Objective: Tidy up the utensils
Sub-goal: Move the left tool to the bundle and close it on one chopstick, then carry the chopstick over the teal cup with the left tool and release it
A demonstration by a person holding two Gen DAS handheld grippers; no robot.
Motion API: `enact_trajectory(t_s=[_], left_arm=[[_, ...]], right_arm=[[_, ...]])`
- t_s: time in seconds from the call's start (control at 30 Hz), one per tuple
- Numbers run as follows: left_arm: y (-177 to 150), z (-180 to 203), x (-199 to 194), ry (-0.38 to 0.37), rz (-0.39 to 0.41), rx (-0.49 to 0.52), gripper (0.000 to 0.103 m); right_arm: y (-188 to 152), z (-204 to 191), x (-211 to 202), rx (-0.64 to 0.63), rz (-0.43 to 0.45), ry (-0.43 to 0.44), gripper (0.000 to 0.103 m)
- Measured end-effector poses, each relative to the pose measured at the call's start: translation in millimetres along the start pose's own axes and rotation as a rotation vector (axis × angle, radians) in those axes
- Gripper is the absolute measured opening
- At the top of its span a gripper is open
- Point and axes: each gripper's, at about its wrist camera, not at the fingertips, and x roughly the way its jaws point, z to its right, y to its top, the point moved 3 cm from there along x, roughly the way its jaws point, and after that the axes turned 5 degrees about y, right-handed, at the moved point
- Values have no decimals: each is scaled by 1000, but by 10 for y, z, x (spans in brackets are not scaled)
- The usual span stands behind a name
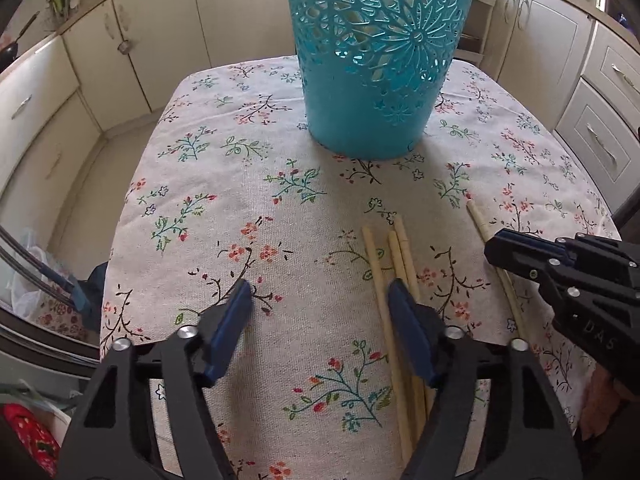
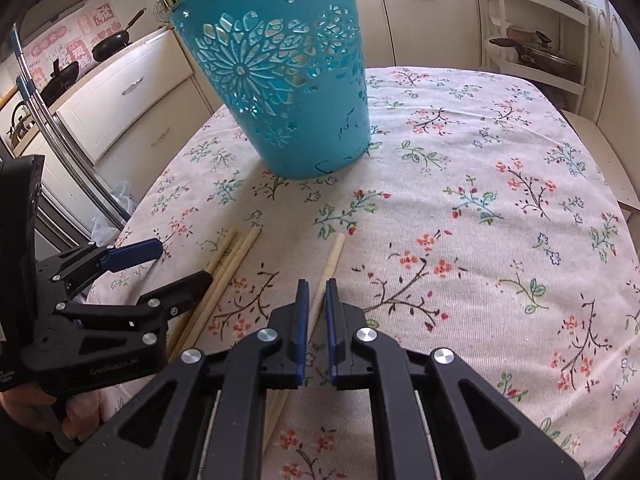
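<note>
From my remote seat I saw a floral tablecloth (image 1: 248, 184) spread over the table. Cream cabinets (image 1: 120, 48) ran behind it from nine round to two o'clock in the left wrist view. In the right wrist view a black wok (image 2: 110, 46) sat on the counter at ten o'clock, a kettle (image 2: 20, 120) lower at nine, and a white shelf rack (image 2: 536, 40) holding a lidded pan (image 2: 540, 54) stood at two o'clock.

A floral-clothed table (image 1: 248, 200) carries a teal basket (image 1: 376, 60) and four chopsticks (image 1: 376, 264).
</note>
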Motion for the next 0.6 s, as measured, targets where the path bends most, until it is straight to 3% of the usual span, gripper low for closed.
enact_trajectory(t_s=[0.07,0.1,0.13,0.2,0.3,0.37,0.47,0.6], left_arm=[[34,23,-12,-12,-9,13,34],[53,39,-15,-21,-19,20,15],[80,61,-7,-44,-41,24,6],[112,90,5,-81,-72,26,5],[141,69,-46,-202,-136,-8,4],[217,-39,-254,-272,-129,-50,4],[477,-255,-790,-369,-34,-118,4],[1048,-471,-1525,-386,194,-168,4]], right_arm=[[-2,20,-2,10,2,10,7],[-4,18,-2,14,4,14,7],[-4,20,-4,18,5,18,7],[-1,18,-5,26,7,23,7],[3,37,-5,43,9,40,8],[9,78,-8,62,10,60,7],[11,153,-11,107,12,111,7],[7,186,-8,138,14,142,7]])
